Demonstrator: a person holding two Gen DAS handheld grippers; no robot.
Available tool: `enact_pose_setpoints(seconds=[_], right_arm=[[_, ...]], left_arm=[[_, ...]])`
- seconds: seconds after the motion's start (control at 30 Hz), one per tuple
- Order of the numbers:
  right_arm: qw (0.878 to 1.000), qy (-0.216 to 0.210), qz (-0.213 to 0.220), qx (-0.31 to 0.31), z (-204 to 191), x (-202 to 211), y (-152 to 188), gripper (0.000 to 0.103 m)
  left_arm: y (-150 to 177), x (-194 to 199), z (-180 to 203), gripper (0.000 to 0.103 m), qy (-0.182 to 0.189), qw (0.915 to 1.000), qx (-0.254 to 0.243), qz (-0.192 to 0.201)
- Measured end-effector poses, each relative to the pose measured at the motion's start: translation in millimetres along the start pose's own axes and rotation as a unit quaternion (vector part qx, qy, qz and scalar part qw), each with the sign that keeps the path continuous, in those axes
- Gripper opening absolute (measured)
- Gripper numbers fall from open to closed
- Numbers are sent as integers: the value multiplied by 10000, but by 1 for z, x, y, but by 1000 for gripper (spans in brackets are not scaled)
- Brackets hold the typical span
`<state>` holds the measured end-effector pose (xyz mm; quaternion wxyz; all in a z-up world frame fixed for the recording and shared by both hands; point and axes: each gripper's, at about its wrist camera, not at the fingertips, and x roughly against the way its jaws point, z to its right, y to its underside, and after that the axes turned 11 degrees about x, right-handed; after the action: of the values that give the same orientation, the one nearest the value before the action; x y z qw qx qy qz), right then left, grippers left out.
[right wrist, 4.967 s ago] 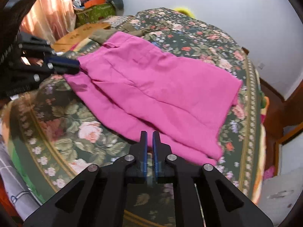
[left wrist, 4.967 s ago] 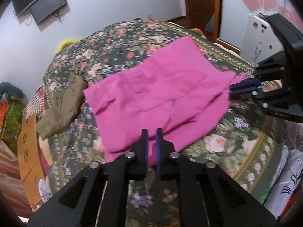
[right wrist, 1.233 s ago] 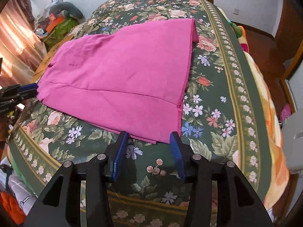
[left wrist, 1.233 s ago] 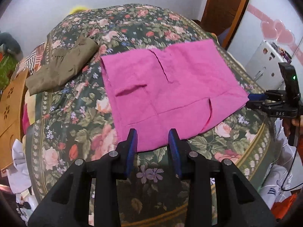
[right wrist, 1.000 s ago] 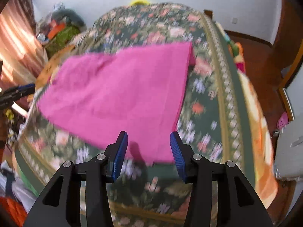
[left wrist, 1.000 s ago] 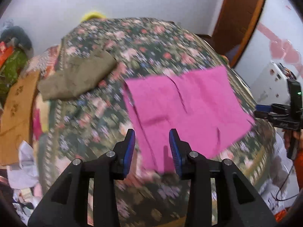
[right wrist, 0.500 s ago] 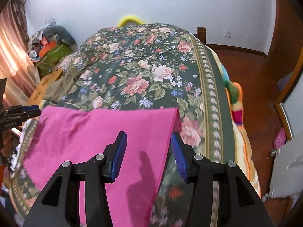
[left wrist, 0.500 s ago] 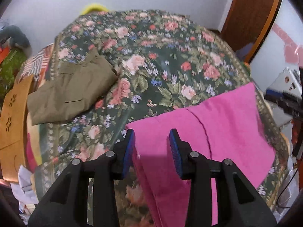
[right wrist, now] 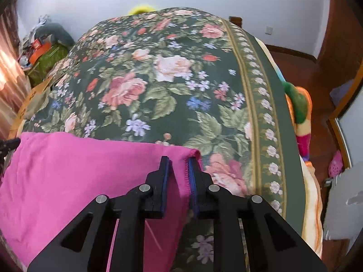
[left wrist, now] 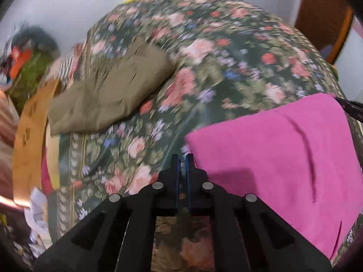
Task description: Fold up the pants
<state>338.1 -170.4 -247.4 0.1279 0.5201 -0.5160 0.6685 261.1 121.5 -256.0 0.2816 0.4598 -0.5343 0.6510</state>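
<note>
The pink pants (left wrist: 276, 158) lie flat on the floral bedspread (left wrist: 204, 63), at the near side of the bed. My left gripper (left wrist: 182, 158) is just left of the pants' far left corner; its jaws are nearly together and nothing shows between them. In the right wrist view the pants (right wrist: 79, 176) fill the lower left. My right gripper (right wrist: 178, 161) sits at their far right corner, with the frayed hem between its narrowly parted blue pads (right wrist: 166, 172). The right gripper's tip shows at the left view's right edge (left wrist: 351, 110).
A folded olive garment (left wrist: 109, 90) lies on the bed's far left. A wooden board (left wrist: 29, 136) and clutter sit left of the bed. A bright blanket (right wrist: 299, 104) hangs off the right edge above a wood floor. A white wall is behind.
Both grippers moved from the pants' near edge to their far corners. Both sets of jaws narrowed from wide open; the left is now almost closed and has swung left of the corner.
</note>
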Motion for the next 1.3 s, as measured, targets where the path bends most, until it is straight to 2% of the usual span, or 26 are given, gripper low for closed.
enact_pose_setpoints(seconds=[0.1, 0.2, 0.23, 0.27, 0.3, 0.37, 0.53, 0.6, 0.7, 0.73, 0.8, 0.93, 1.03, 1.13, 1.23, 1.3], right_arm=[[10000, 49, -56, 44, 1, 5, 1, 15], [9999, 69, -48, 89, -1, 17, 3, 16], [10000, 31, -38, 43, -2, 21, 3, 19], [10000, -33, -13, -26, -1, 24, 2, 27], [9999, -63, 37, -71, -1, 27, 1, 36], [9999, -24, 165, -45, -4, 32, -2, 44], [10000, -36, -17, 85, -14, 13, -12, 44], [10000, -65, -57, 22, -15, 4, -12, 44], [9999, -150, 19, -65, -13, 1, -8, 44], [9997, -215, 52, -114, -10, 1, -7, 43], [9995, -292, 79, -134, -9, 0, -6, 30], [9997, -150, 168, 40, -15, 1, -5, 22], [9997, -9, 218, 130, -18, 2, -6, 15], [9996, 25, 254, 135, -17, 4, -6, 10], [9989, 172, 294, 323, -21, 7, -5, 8], [9971, 363, 357, 558, -28, 11, -5, 7]], left_arm=[[-2, 6, -15, 5, 488, 9984, 240, -118], [-8, 24, -24, 8, 930, 9948, 411, -32], [-11, 28, -23, 8, 998, 9941, 430, 4], [-15, 33, -22, 9, 1099, 9930, 437, 52], [-17, 35, -20, 12, 1137, 9925, 433, 64], [-23, 36, -14, 18, 1159, 9924, 411, 58], [-31, 22, -10, 21, 1181, 9909, 630, -158], [-31, 25, -16, 21, 1292, 9883, 803, -110], [-30, 32, -17, 21, 1203, 9901, 720, -9], [-31, 36, -16, 21, 1160, 9910, 667, 46], [-32, 43, -16, 22, 1166, 9911, 623, 134], [-36, 51, -12, 26, 1380, 9886, 564, 202], [-34, 40, -1, 26, 1303, 9906, 410, 36], [-31, 18, 4, 27, 1164, 9916, 500, -242], [-27, 5, 2, 7, 911, 9935, 623, -265], [-23, 5, 1, 4, 726, 9955, 604, -107]])
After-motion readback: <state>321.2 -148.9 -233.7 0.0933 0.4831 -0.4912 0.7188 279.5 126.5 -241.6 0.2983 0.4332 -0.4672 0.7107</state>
